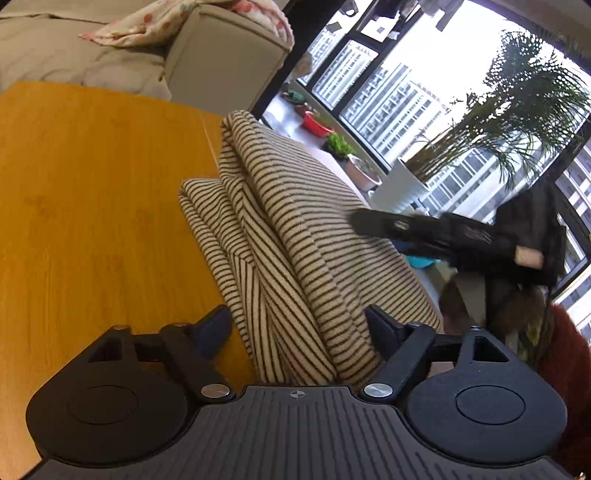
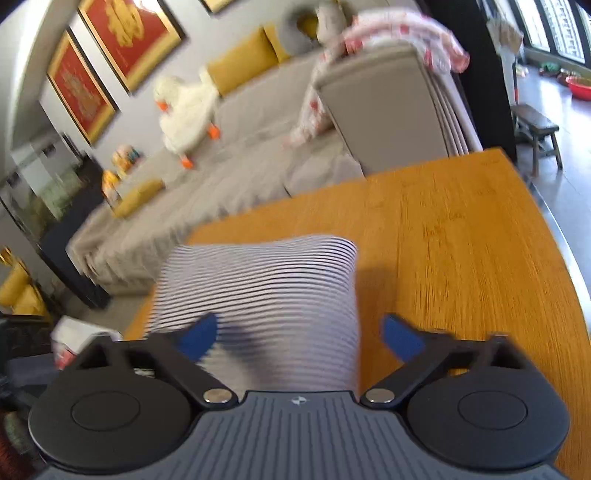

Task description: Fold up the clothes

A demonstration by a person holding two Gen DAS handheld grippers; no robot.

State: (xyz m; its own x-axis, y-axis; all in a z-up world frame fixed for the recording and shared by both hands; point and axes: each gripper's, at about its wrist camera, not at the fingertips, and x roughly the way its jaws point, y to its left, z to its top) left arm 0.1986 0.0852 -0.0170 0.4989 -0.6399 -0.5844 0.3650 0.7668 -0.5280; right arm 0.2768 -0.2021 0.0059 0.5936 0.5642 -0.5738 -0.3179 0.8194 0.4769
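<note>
A cream garment with thin dark stripes (image 1: 295, 221) lies folded in thick layers on the orange wooden table (image 1: 92, 203). My left gripper (image 1: 299, 326) stands open astride its near end, the folds running between the two fingers without being pinched. The right gripper (image 1: 369, 223), held by a hand in a dark sleeve, hovers over the garment's far right edge. In the blurred right wrist view the same striped garment (image 2: 258, 280) lies below my right gripper (image 2: 301, 336), whose blue pads (image 2: 199, 336) stand apart with nothing clamped between them.
A beige sofa (image 2: 258, 177) with a floral cloth (image 2: 399, 33) and a white plush duck (image 2: 184, 107) stands beyond the table. A potted palm (image 1: 498, 122) and a window wall lie to the right. The table edge (image 2: 554, 221) drops off near a wooden stool (image 2: 535, 129).
</note>
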